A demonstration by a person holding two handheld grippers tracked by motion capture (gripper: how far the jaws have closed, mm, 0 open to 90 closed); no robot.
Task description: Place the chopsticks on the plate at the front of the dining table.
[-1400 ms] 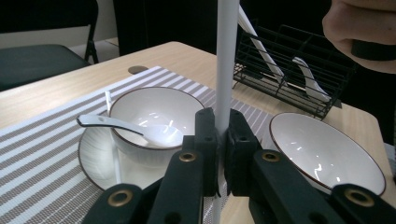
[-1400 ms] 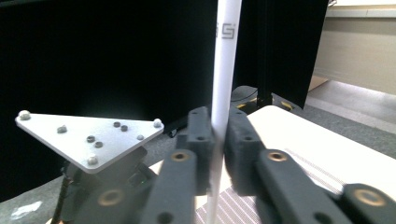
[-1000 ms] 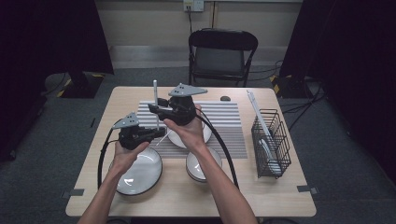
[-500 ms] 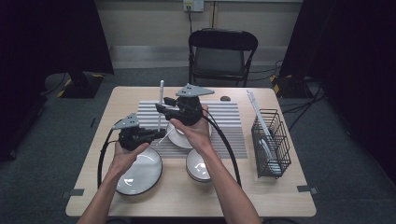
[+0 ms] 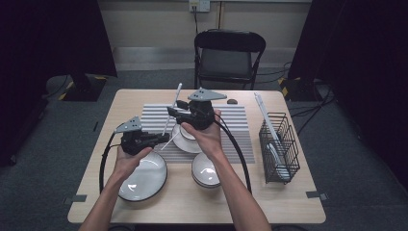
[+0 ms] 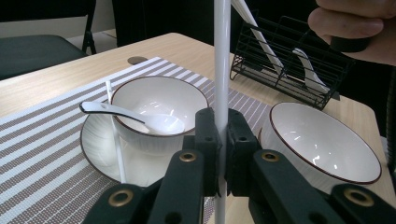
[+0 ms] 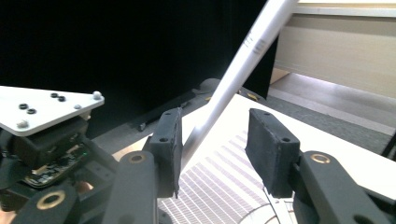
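Now the left gripper [image 6: 219,135] pinches a white chopstick [image 6: 221,70] tight, while the right gripper [image 7: 215,154] has its jaws wide apart around the stick's upper part, above the bowls [image 5: 206,169]

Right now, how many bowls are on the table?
3: one bowl at the near left, under the left hand; one at the near middle; one on a plate on the striped mat, with a spoon in it.
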